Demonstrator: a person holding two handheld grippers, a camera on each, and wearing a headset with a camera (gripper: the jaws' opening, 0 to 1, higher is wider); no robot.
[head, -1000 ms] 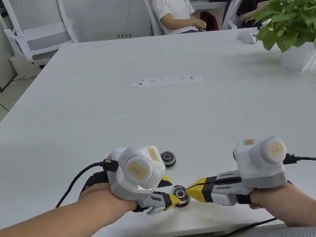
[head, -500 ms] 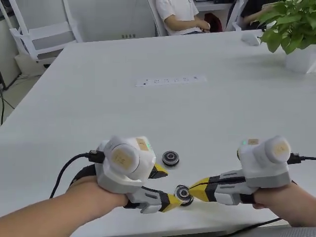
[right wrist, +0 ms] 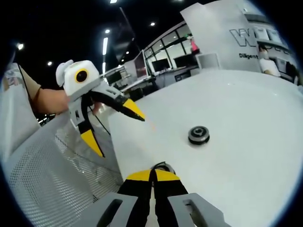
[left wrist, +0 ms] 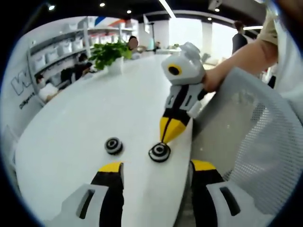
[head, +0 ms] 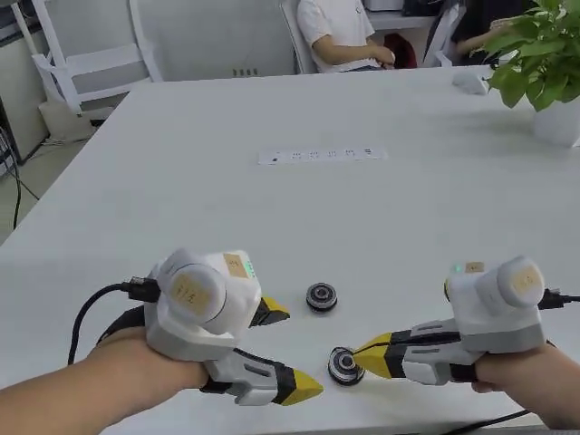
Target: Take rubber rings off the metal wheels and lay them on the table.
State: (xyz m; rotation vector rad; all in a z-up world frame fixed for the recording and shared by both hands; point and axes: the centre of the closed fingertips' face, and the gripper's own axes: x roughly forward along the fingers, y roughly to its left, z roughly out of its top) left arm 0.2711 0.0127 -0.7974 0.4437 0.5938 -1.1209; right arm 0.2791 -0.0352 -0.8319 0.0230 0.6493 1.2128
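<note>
Two round wheels (head: 322, 297) lying flat: black rims, silvery inner rings.

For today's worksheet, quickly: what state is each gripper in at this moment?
Left gripper: open, holding nothing.
Right gripper: shut, tips at the near wheel; whether they grip it cannot be told.
</note>
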